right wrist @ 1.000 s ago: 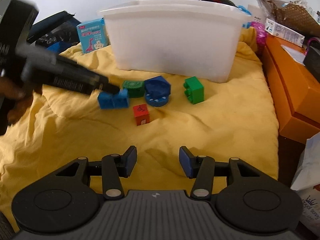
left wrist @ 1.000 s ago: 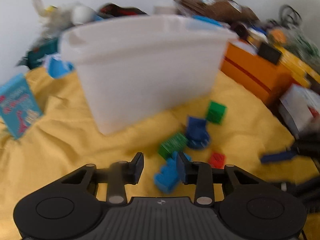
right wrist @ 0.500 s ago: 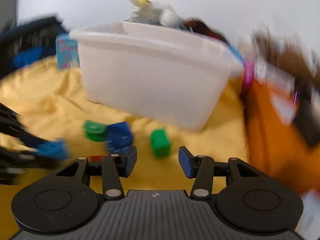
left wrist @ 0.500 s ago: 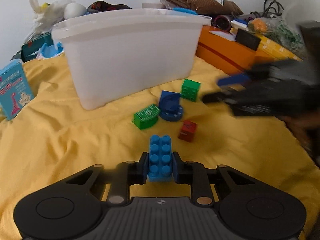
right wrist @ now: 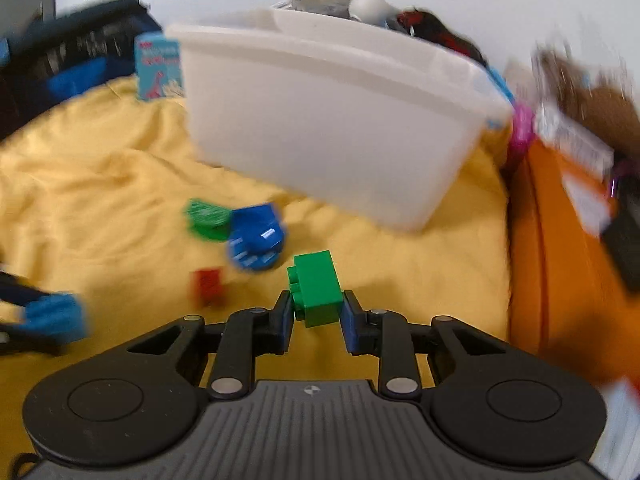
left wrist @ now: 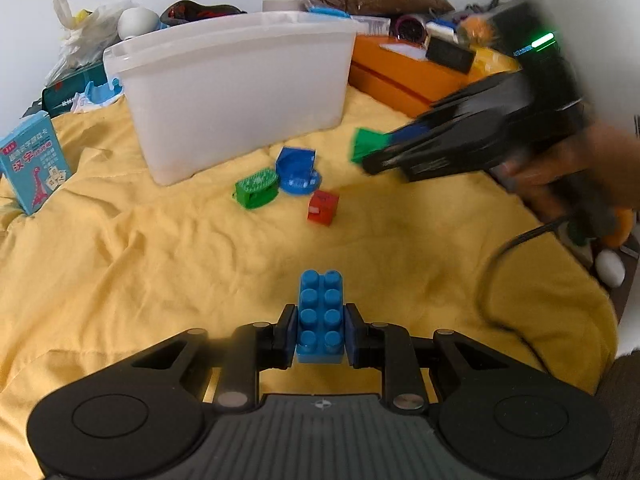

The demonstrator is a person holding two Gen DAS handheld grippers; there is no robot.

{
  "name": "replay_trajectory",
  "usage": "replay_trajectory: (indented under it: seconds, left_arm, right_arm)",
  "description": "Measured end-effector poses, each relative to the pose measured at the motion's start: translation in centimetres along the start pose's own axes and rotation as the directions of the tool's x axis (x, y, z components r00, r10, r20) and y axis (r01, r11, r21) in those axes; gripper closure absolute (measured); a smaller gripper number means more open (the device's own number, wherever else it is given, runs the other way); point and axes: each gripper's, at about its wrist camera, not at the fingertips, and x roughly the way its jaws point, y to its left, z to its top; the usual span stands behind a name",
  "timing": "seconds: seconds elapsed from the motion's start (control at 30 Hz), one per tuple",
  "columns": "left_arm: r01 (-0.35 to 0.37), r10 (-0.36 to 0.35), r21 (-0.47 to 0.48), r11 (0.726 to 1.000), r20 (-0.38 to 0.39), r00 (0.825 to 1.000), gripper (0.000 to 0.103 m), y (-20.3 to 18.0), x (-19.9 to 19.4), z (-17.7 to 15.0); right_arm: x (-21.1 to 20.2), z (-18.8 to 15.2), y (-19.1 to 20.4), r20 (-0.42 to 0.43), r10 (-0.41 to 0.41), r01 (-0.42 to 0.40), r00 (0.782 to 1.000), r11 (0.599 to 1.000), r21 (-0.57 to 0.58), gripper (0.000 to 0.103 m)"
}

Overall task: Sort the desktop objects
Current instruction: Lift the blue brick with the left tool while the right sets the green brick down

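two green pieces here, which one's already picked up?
The square green brick, clamped in the right gripper. The rounded green piece lies loose on the yellow cloth beside the blue round piece.

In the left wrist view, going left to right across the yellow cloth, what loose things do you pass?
Light blue card box → green round-topped block → dark blue block → red cube → green brick, held by the right hand-held gripper.
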Motion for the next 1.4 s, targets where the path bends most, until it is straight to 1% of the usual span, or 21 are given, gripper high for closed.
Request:
replay_trajectory:
  seconds: [0.07,0.1,0.17,0.2,0.23,0.27,0.3,0.33,0.4,0.43,0.5,0.63,0.7,0.83,0.9,0.93,1.07,1.17,1.27,1.3,1.4]
  left_arm:
    - [-0.013,0.014,0.018,1.000,-0.008,1.000,0.076,-0.2,0.0,-0.4]
    - [-0.021,0.021,0.028,0.999,-0.008,1.000,0.076,-0.3,0.0,-0.6]
    - [-0.021,0.021,0.046,0.999,-0.008,1.000,0.076,-0.7,0.0,-0.7]
    - [-0.012,0.013,0.050,0.999,-0.008,1.000,0.076,-0.9,0.0,-0.7]
    - [-0.006,0.006,0.052,0.999,-0.009,1.000,0.076,-1.0,0.1,-0.7]
    - [0.000,0.001,0.056,0.998,-0.012,1.000,0.076,-1.2,0.3,-0.7]
    - [0.004,-0.003,0.060,0.998,-0.017,1.000,0.076,-1.4,0.5,-0.7]
    - [0.006,-0.004,0.062,0.998,-0.024,1.000,0.076,-1.5,0.7,-0.8]
    - [0.011,-0.009,0.070,0.997,-0.030,1.000,0.076,-2.0,0.9,-0.9]
    - [0.013,-0.011,0.076,0.997,-0.030,0.999,0.076,-2.2,1.0,-1.0]
    - [0.013,-0.010,0.081,0.997,-0.032,0.999,0.076,-2.4,1.0,-1.2]
    - [0.008,-0.006,0.067,0.998,-0.030,1.000,0.076,-2.4,0.9,-1.2]
    - [0.002,-0.001,0.059,0.998,-0.029,1.000,0.075,-2.3,0.8,-1.4]
    - [-0.008,0.009,0.041,0.999,-0.027,1.000,0.075,-2.2,0.8,-1.6]
    - [-0.011,0.011,0.034,0.999,-0.028,1.000,0.075,-2.1,0.9,-1.7]
    - [-0.011,0.012,0.031,0.999,-0.027,1.000,0.075,-2.1,0.9,-1.7]
    - [-0.015,0.015,0.024,1.000,-0.027,1.000,0.075,-2.1,1.0,-1.7]
    - [-0.017,0.017,0.021,1.000,-0.025,1.000,0.075,-2.2,1.0,-1.8]
    - [-0.019,0.019,0.020,1.000,-0.019,1.000,0.075,-2.2,1.0,-1.9]
    - [-0.019,0.019,0.018,1.000,-0.016,1.000,0.075,-2.2,1.0,-1.9]
    - [-0.020,0.020,0.012,1.000,-0.008,1.000,0.075,-2.2,0.9,-2.1]
  right_arm:
    - [-1.3,-0.9,-0.6,-0.022,0.115,-0.111,0.993,0.987,0.113,0.075]
    - [-1.8,-1.5,-0.9,-0.030,0.180,-0.172,0.983,0.968,0.184,0.075]
    - [-2.0,-2.6,-1.6,-0.037,0.313,-0.283,0.949,0.898,0.336,0.075]
    - [-1.7,-3.4,-2.0,-0.032,0.391,-0.344,0.920,0.842,0.415,0.075]
    - [-1.4,-4.0,-2.1,-0.024,0.439,-0.379,0.898,0.801,0.464,0.075]
    - [-1.0,-4.5,-2.2,-0.022,0.467,-0.393,0.884,0.767,0.507,0.075]
    - [-0.6,-4.9,-2.3,-0.037,0.468,-0.379,0.883,0.757,0.531,0.075]
    - [-0.3,-5.1,-2.1,-0.060,0.445,-0.350,0.894,0.775,0.526,0.075]
    - [-0.4,-5.2,-1.6,-0.081,0.369,-0.294,0.926,0.838,0.460,0.073]
    - [-0.7,-5.4,-1.6,-0.068,0.353,-0.289,0.933,0.849,0.442,0.071]
    - [-0.9,-5.5,-1.5,-0.054,0.318,-0.267,0.947,0.865,0.424,0.059]
    - [-1.1,-5.5,-1.3,-0.064,0.219,-0.181,0.974,0.912,0.368,0.057]
    - [-1.5,-5.4,-1.4,-0.067,0.198,-0.162,0.978,0.921,0.354,0.053]
    - [-2.8,-5.2,-1.5,-0.016,0.203,-0.185,0.979,0.920,0.345,0.044]
    - [-3.4,-5.1,-1.0,0.003,0.181,-0.174,0.983,0.937,0.304,0.034]
    - [-3.5,-5.1,-0.5,0.008,0.170,-0.166,0.985,0.946,0.280,0.034]
    - [-3.0,-5.3,1.8,0.003,0.141,-0.140,0.990,0.978,0.154,0.034]
    - [-2.2,-5.7,3.1,-0.021,0.133,-0.131,0.991,0.987,0.093,0.034]
    - [-1.7,-6.1,4.3,-0.034,0.095,-0.095,0.995,0.995,0.010,0.037]
    - [-1.6,-6.2,4.5,-0.031,0.082,-0.082,0.996,0.997,-0.003,0.039]
    - [-1.3,-6.0,4.1,-0.021,0.080,-0.079,0.997,0.996,0.030,0.045]
